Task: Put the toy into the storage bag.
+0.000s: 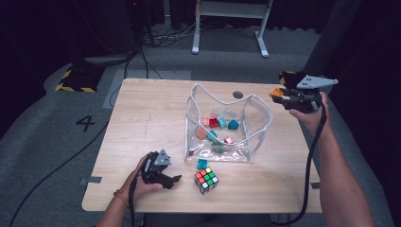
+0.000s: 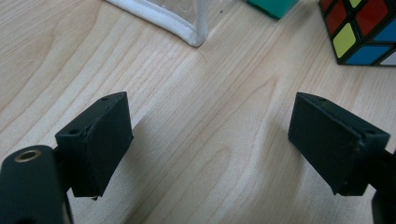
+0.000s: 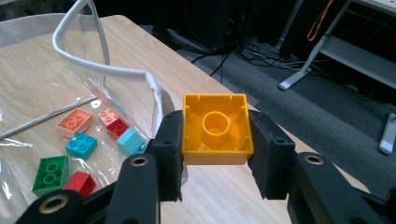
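Inside clear bag [image 1: 255, 124], perhaps nine bricks [image 1: 213, 123]

Counted on the table: one clear pouch [image 1: 257, 142], one puzzle cube [image 1: 206, 180], one orange brick [image 3: 215, 128], two grippers.

A lab-like recording room; dark curtains [image 1: 42, 28] all round, grey carpet [image 1: 42, 127], hazard-taped floor block [image 1: 75, 80], loose cables [image 1: 165, 35], a wooden table [image 1: 146, 118].

a light wooden table [image 1: 142, 123] carries a clear bag [image 1: 227, 127], teal brick [image 1: 202, 164] and puzzle cube [image 1: 206, 180].
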`<state>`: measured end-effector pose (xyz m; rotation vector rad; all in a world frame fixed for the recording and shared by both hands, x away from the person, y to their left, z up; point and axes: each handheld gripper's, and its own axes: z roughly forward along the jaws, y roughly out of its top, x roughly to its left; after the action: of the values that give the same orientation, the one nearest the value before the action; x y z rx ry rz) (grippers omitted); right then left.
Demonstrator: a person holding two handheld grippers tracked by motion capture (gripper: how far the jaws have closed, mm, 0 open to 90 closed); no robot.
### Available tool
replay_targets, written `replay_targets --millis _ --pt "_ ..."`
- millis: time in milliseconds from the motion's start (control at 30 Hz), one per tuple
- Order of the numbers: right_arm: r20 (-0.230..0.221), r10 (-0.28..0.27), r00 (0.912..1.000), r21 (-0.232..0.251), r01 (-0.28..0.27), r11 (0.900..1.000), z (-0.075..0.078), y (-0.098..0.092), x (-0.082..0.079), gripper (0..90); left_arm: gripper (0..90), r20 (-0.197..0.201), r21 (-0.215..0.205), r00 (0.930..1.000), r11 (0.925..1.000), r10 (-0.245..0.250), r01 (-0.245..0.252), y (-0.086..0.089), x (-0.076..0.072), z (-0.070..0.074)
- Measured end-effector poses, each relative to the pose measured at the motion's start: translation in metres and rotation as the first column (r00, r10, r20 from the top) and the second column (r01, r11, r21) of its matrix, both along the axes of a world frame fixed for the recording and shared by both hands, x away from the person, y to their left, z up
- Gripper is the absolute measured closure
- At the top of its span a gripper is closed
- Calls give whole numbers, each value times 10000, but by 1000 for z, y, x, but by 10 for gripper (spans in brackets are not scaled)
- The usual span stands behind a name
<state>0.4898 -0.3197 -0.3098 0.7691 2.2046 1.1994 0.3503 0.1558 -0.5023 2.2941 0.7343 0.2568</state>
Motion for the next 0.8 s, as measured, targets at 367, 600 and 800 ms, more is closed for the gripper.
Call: replay_targets --millis 367,600,800 --pt "41 1234 9924 -261 -1232 9920 8 37 -7 594 137 6 -11 10000 10000 1 -1 0 0 0" --pt "-117 2586 9659 -839 -2586 9623 3 69 -12 595 137 9 -6 10000 10000 -3 3 0 0 0" --pt "-636 3374 9392 -1696 -3433 9238 0 95 -12 594 137 8 -8 10000 10000 0 0 0 0 0"
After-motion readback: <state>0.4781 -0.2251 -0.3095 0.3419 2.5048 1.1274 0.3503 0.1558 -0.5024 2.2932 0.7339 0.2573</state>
